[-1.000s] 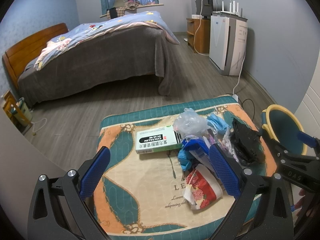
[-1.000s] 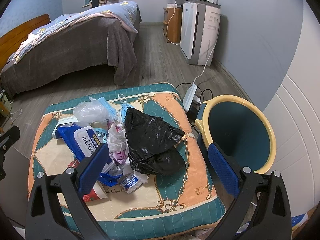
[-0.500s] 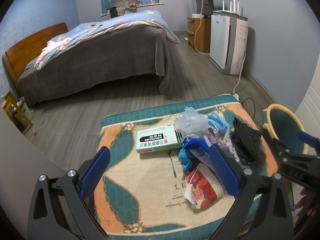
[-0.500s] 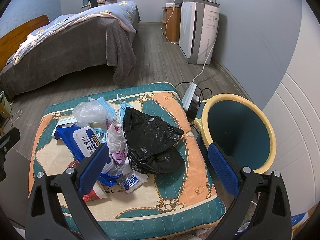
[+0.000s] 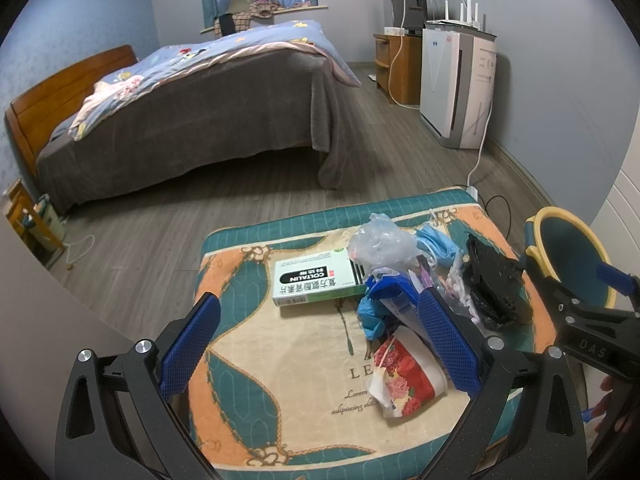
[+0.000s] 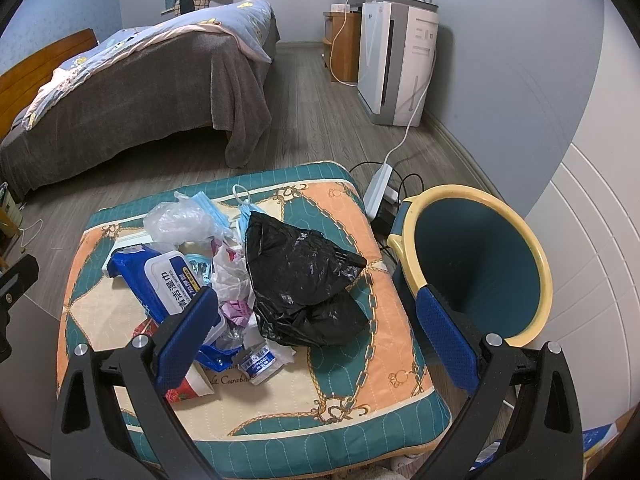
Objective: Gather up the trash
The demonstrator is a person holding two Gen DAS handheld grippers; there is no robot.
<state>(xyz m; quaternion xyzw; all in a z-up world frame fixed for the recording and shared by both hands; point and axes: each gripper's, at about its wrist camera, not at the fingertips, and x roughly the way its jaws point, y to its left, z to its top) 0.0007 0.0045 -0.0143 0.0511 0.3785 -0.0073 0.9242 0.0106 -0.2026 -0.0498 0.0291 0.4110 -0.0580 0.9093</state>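
A pile of trash lies on a patterned cushion (image 5: 288, 364) (image 6: 344, 376): a white and green medicine box (image 5: 316, 280), a clear plastic bag (image 5: 380, 244) (image 6: 180, 220), blue face masks (image 5: 436, 242), a blue wet-wipe pack (image 6: 160, 280), a red and white paper cup (image 5: 404, 380) and a crumpled black plastic bag (image 6: 304, 276) (image 5: 496, 284). A teal bin with a yellow rim (image 6: 480, 264) (image 5: 568, 256) stands right of the cushion. My left gripper (image 5: 316, 344) is open and empty above the cushion's near side. My right gripper (image 6: 316, 336) is open and empty, just short of the black bag.
A bed with a grey blanket (image 5: 192, 120) stands across the wooden floor. A white air purifier (image 5: 456, 88) and a wooden cabinet (image 5: 396, 68) line the right wall. A power strip with cables (image 6: 380, 192) lies on the floor between cushion and bin.
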